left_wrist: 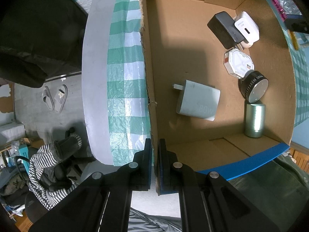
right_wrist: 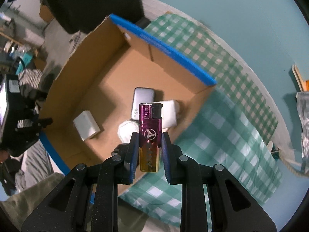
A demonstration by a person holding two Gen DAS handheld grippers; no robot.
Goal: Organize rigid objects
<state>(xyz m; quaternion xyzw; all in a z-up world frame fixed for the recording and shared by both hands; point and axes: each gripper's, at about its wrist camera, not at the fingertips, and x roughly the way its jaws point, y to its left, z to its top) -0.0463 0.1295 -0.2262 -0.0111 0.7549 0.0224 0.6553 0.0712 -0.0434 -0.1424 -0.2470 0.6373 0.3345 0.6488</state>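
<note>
My left gripper (left_wrist: pixel 155 145) is shut on the left wall (left_wrist: pixel 149 73) of an open cardboard box. Inside lie a grey 80W charger (left_wrist: pixel 199 101), a black adapter (left_wrist: pixel 225 30), a white charger (left_wrist: pixel 247 27), an octagonal white case (left_wrist: pixel 238 63), a black round cap (left_wrist: pixel 254 86) and a silver cylinder (left_wrist: pixel 254 118). My right gripper (right_wrist: pixel 149 138) is shut on a purple-and-gold lighter (right_wrist: pixel 150 133), held upright above the box's near right corner. The box (right_wrist: pixel 166 47), the grey charger (right_wrist: pixel 87 124) and the black adapter (right_wrist: pixel 142 100) show below it.
The box sits on a green-and-white checked cloth (right_wrist: pixel 227 131) over a white table (left_wrist: pixel 94 89). The right gripper and lighter appear at the far right of the left wrist view (left_wrist: pixel 279 5). A chair with striped clothing (left_wrist: pixel 50 164) and slippers (left_wrist: pixel 56 97) are on the floor at left.
</note>
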